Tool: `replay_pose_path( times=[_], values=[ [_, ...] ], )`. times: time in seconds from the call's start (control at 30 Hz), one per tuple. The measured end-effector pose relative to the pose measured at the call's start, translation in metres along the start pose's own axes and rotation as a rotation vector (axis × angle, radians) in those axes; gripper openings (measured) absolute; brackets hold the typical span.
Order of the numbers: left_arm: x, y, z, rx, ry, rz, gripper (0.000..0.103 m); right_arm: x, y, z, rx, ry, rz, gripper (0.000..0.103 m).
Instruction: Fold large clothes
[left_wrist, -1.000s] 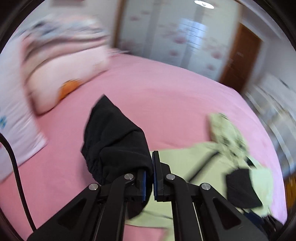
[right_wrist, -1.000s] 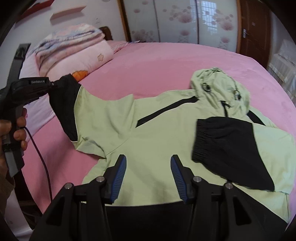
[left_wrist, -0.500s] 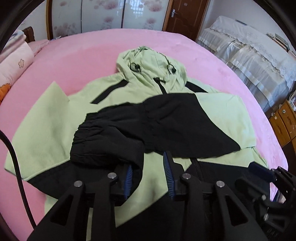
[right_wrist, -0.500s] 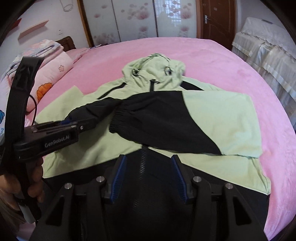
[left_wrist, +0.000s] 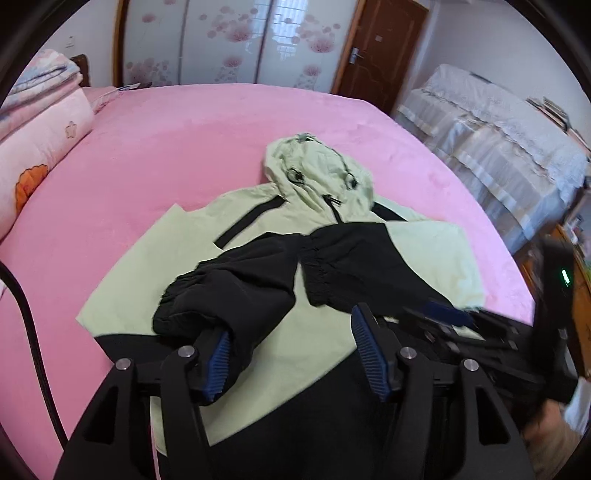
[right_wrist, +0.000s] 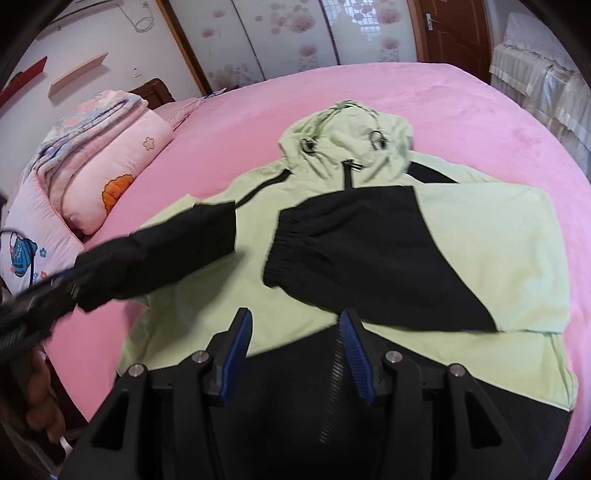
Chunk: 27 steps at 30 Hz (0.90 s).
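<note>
Jaws of the left gripper (left_wrist: 291, 354) had just been opening, its black sleeve cuff (left_wrist: 207, 306) draped over 1 finger, unpinched; right gripper (right_wrist: 293, 343) hovered half-open, empty, over the green-and-black hooded jacket (right_wrist: 480, 236).

Both wrist cams downward, sharing jacket (left_wrist: 258, 236).

Each handheld gripper is a black plastic frame of angular linkage arms joined by round silver screws. The left gripper (left_wrist: 291, 354) and right gripper (right_wrist: 293, 350) both carry ribbed blue pads (left_wrist: 364, 341) on their fingers. A thick black cable (left_wrist: 31, 332) trails from the left one. The right unit's upright black handle (left_wrist: 557, 295) shows a small green light.
</note>
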<state>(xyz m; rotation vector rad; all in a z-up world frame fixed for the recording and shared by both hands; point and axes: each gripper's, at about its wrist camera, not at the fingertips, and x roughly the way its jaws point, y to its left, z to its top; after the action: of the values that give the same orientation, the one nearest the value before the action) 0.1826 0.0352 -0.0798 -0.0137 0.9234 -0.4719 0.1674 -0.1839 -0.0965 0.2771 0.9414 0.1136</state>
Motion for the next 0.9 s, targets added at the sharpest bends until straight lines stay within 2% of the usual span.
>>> replay_pose_path(
  times=[0.33, 0.53, 0.7, 0.83, 0.9],
  values=[
    [0.037, -0.033, -0.058, 0.036, 0.109, -0.091, 0.060, 0.002, 0.002, -0.001, -0.015, 0.021, -0.011, 0.050],
    [0.043, -0.054, -0.093, 0.107, 0.119, -0.071, 0.060, 0.000, -0.001, -0.005, -0.050, 0.046, 0.002, 0.050],
    [0.033, -0.055, -0.110, 0.118, 0.114, -0.072, 0.061, 0.004, 0.013, -0.001, -0.089, 0.085, 0.089, 0.050],
    [0.025, -0.052, -0.123, 0.108, 0.085, -0.087, 0.062, 0.025, 0.030, 0.010, -0.107, 0.193, 0.261, 0.050],
    [0.023, -0.049, -0.130, 0.100, 0.083, -0.084, 0.062, 0.039, 0.036, 0.016, -0.119, 0.251, 0.295, 0.050]
  ],
)
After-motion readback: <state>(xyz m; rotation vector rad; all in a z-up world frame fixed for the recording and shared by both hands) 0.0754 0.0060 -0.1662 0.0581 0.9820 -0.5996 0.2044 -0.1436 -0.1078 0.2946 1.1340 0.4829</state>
